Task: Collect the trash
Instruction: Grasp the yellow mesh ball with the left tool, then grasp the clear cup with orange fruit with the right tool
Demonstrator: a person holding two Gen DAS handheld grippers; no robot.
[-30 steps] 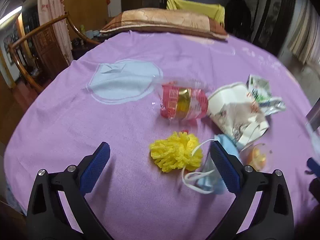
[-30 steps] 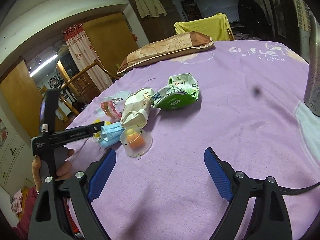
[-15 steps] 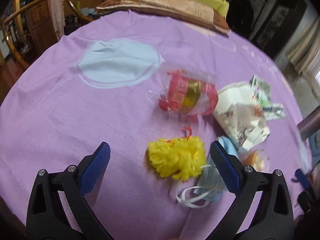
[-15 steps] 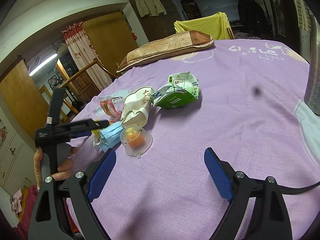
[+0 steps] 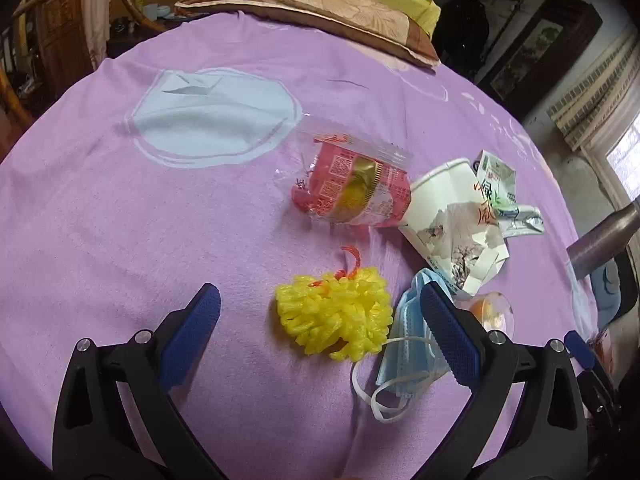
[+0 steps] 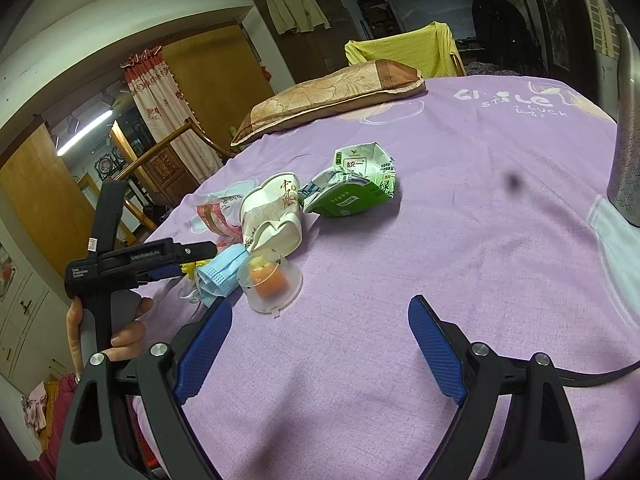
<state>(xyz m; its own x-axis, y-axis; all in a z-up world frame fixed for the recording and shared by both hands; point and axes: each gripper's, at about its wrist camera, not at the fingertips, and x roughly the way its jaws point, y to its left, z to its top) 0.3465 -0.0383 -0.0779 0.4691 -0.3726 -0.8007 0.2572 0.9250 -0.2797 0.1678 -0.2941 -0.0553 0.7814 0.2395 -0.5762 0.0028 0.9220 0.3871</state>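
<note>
Lying between the wide-open jaws of the left gripper (image 5: 320,332), nearer the right one, the yellow mesh puff (image 5: 334,320) is seen ungripped; the right gripper (image 6: 320,350) is likewise spread, empty.

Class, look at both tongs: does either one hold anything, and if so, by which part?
Nothing is held. The left tongs stand open around the yellow mesh ball; the right tongs are open over bare cloth.
</note>
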